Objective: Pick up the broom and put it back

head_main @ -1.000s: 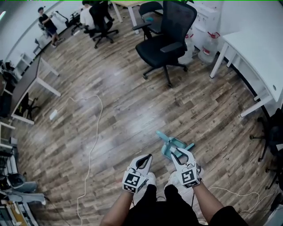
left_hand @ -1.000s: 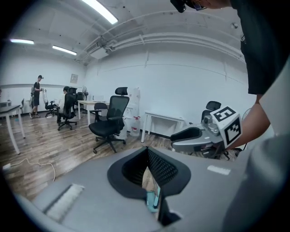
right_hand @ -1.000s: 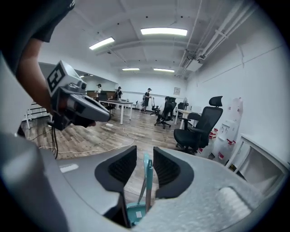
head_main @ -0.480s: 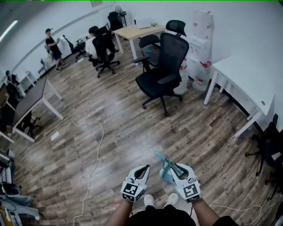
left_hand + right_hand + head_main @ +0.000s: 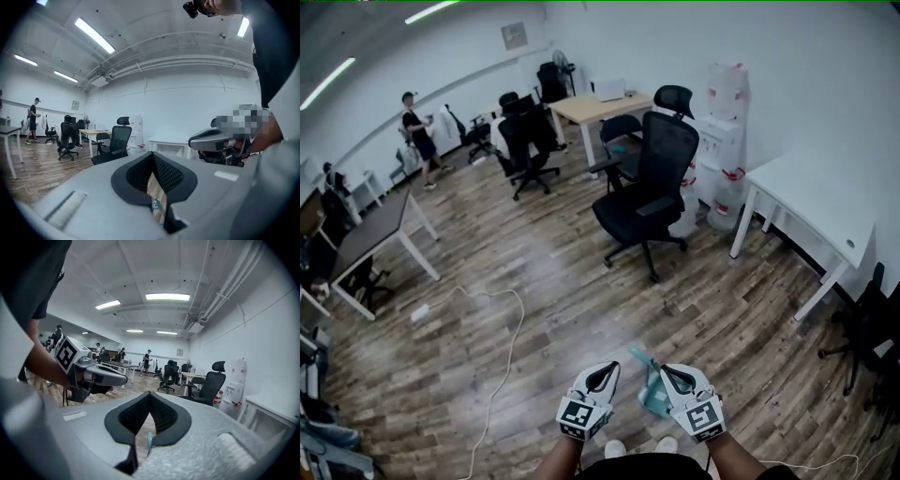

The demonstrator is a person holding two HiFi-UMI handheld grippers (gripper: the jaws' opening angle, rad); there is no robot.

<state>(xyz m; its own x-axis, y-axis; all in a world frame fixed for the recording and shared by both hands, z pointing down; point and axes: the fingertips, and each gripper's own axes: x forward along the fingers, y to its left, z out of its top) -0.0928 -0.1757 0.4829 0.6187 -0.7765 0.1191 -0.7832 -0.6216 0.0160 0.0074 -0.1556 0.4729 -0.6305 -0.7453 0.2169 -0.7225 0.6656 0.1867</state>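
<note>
The teal broom hangs just ahead of my hands over the wooden floor. My right gripper sits at its near side; its jaws have just been closing and now pinch a thin teal edge of the broom between them. In the right gripper view the right gripper has its tips together. My left gripper is beside it on the left, shut and empty, apart from the broom. Through the slit of the left gripper a sliver of teal broom shows below.
A black office chair stands ahead, a white table at right with water bottles by the wall. A white cable trails across the floor at left. A dark desk and a standing person are far left.
Both grippers have risen and the head view has tilted up to take in the room. The right jaws went from wide open around the broom to shut on it.
</note>
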